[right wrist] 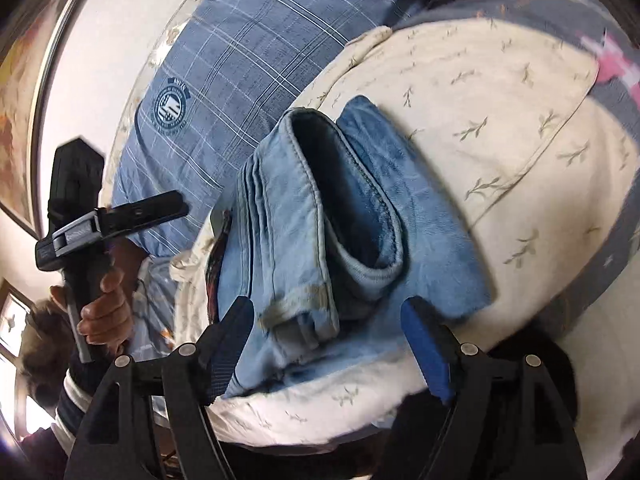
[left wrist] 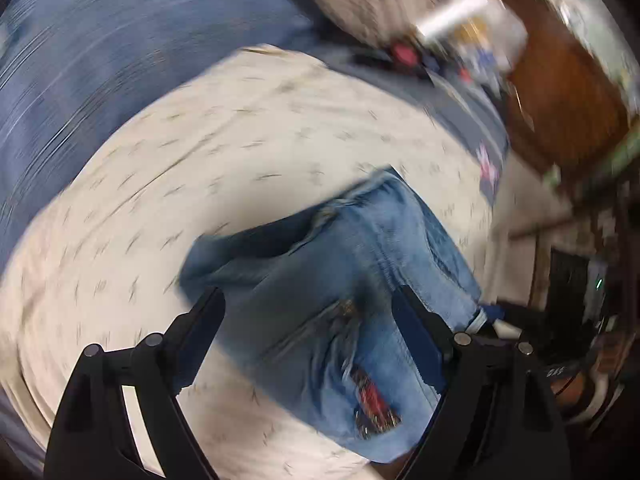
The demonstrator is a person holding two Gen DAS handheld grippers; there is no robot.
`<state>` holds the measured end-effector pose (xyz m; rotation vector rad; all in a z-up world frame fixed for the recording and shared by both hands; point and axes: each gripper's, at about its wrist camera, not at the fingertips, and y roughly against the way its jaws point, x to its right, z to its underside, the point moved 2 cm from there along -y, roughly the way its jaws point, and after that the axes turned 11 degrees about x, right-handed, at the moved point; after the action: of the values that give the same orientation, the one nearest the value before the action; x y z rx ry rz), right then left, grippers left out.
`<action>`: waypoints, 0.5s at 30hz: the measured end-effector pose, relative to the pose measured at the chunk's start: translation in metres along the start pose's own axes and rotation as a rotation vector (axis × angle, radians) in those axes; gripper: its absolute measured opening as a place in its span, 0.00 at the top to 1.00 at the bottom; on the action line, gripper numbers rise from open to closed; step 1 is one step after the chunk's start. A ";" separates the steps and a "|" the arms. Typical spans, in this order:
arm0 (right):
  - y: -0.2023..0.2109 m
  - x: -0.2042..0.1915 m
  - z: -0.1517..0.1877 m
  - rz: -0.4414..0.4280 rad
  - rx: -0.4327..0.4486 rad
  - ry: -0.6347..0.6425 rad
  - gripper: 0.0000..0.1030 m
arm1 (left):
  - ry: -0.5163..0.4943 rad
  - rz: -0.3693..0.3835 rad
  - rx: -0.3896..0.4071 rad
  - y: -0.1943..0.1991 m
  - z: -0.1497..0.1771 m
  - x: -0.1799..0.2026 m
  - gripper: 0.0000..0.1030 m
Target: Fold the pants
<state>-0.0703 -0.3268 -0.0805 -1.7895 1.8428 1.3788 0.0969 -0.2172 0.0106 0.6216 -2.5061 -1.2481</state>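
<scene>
Light blue jeans [left wrist: 360, 280] lie folded into a thick bundle on a cream, leaf-printed bedcover [left wrist: 240, 140]; a red patch [left wrist: 374, 400] shows on the near side. My left gripper [left wrist: 308, 294] hovers over the bundle, open, with nothing gripped, and its view is blurred. In the right wrist view the jeans [right wrist: 320, 220] show stacked folds and a hem cuff facing me. My right gripper [right wrist: 328, 306] stands open at the near edge of the bundle, fingers on either side of the cuff, pads not pressing on it.
A blue plaid cloth with a round crest [right wrist: 248, 60] lies beyond the bedcover [right wrist: 500, 120]. A person's hand [right wrist: 106, 308] holds the other tool at the left. Wooden furniture [left wrist: 560, 100] and clutter [left wrist: 472, 28] stand past the bed's far corner.
</scene>
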 end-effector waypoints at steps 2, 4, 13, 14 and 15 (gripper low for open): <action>-0.007 -0.002 -0.003 -0.017 -0.003 0.006 0.24 | -0.100 -0.027 -0.029 -0.015 -0.006 0.009 0.16; -0.010 -0.002 -0.002 -0.049 -0.011 0.004 0.24 | -0.174 -0.040 -0.056 -0.027 -0.007 0.012 0.16; -0.015 0.018 -0.004 -0.092 0.003 -0.030 0.65 | -0.092 0.060 -0.128 -0.058 0.005 -0.004 0.40; -0.009 0.016 -0.006 -0.118 0.017 -0.031 0.69 | -0.082 0.063 -0.113 -0.050 0.004 -0.004 0.43; -0.001 0.011 -0.009 -0.150 0.035 -0.035 0.73 | -0.082 0.072 -0.103 -0.041 0.004 -0.002 0.49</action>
<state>-0.0683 -0.3403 -0.0843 -1.8327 1.6671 1.3071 0.1070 -0.2358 -0.0247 0.4601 -2.4867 -1.3917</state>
